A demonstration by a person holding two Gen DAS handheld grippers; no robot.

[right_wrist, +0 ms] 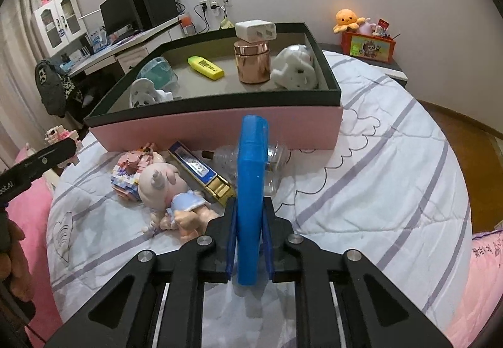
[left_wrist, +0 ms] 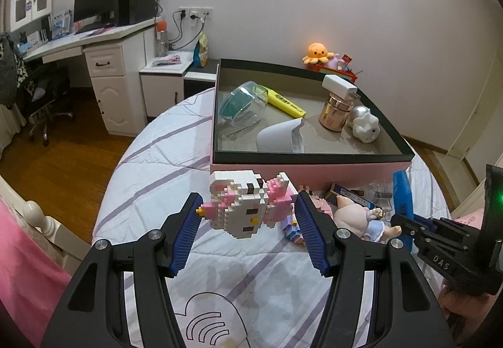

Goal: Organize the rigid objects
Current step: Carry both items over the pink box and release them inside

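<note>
Gripping a pink-and-white brick cat figure [left_wrist: 248,206] between its blue pads, the left tool [left_wrist: 248,216] holds it above the striped bed [left_wrist: 151,159], just before the pink box [left_wrist: 314,170]. Right of it a doll [right_wrist: 169,191] lies beside a blue-gold pack [right_wrist: 201,172]. The right tool [right_wrist: 250,222] clamps a blue slab [right_wrist: 250,191] upright.

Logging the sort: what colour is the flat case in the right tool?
Solid blue flat case, clamped in the right tool; clearest in the right wrist view.
</note>
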